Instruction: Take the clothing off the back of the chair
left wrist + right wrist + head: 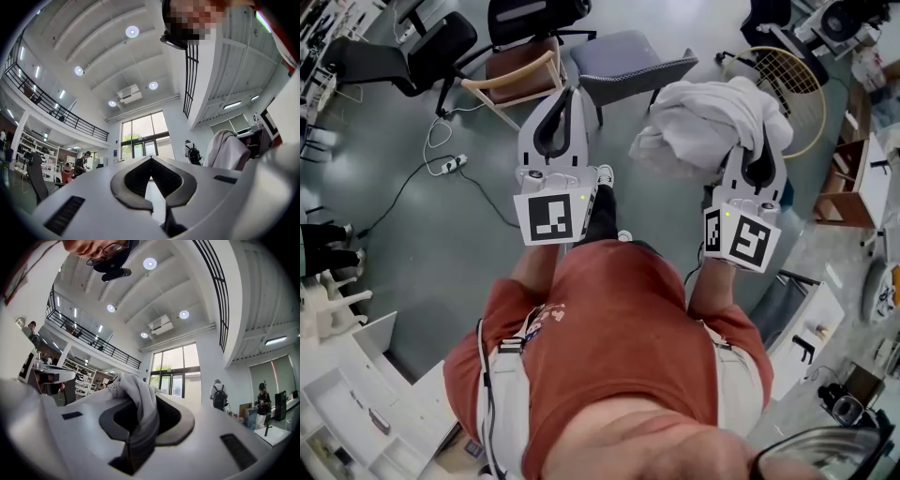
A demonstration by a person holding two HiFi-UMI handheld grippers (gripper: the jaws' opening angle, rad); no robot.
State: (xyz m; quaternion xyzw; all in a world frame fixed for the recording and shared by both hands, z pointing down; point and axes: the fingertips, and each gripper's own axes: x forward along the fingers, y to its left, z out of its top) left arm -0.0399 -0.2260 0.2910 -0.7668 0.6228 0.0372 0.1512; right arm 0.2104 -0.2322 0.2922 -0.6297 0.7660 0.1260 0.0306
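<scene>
In the head view, a white garment (708, 122) hangs bunched over the floor. My right gripper (757, 159) is shut on it, and the cloth hides its tips. The right gripper view shows the white cloth (140, 399) pinched between the jaws and spilling out over them. My left gripper (570, 94) is held out level beside it, shut with nothing between its jaws; its tips (151, 158) meet. The left gripper view shows the garment (227, 150) off to the right. A grey chair (628, 58) and a wood-armed chair (520, 75) stand just beyond the grippers, with bare backs.
Black office chairs (422, 47) stand at the back left. A power strip with its cable (450, 165) lies on the floor to the left. A yellow netted hoop (792, 75) and a wooden shelf (851, 178) are on the right, and white desks (337, 403) at the lower left.
</scene>
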